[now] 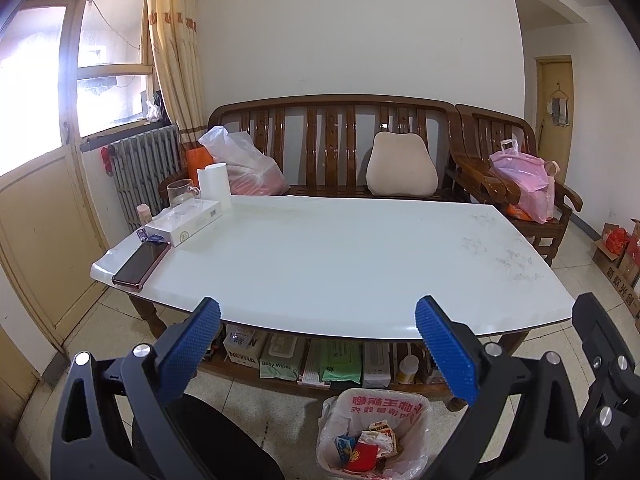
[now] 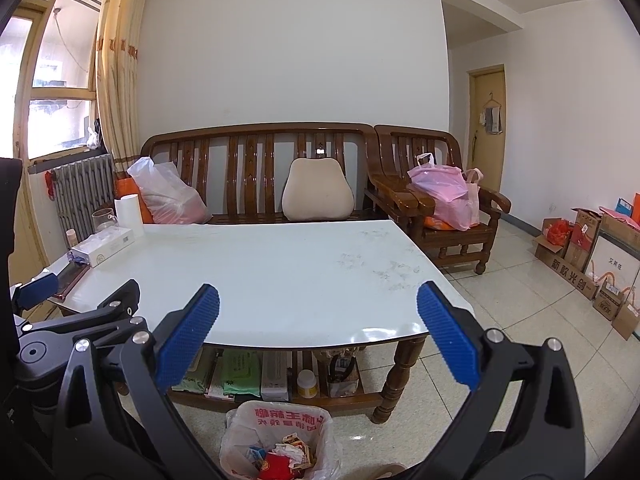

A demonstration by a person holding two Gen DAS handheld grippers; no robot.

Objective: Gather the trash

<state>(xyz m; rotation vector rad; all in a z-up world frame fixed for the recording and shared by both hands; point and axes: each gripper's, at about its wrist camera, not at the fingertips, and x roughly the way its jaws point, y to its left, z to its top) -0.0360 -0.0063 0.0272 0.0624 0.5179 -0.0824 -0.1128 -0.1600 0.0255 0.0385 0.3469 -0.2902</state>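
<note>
Both grippers, left (image 1: pixel 318 346) and right (image 2: pixel 318 344), hang spread and empty above the bin (image 1: pixel 374 436), seemingly because its trash (image 1: pixel 370 448) is already collected.

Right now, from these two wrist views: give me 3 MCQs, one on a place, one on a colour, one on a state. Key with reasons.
1. Where is the trash bin?
A. On the table
B. On the floor at the table's near edge
C. On the sofa

2. What colour is the bag on the armchair?
A. Pink
B. Green
C. Black

3. How do the left tool and right tool stand?
A. Both open, empty
B. Both shut on trash
C. Left shut, right open

Key:
1 B: the bin stands on floor tiles below the white table edge, trash inside.
2 A: pink plastic shows on the armchair seat.
3 A: each tool's blue pads are spread wide with nothing between.
</note>
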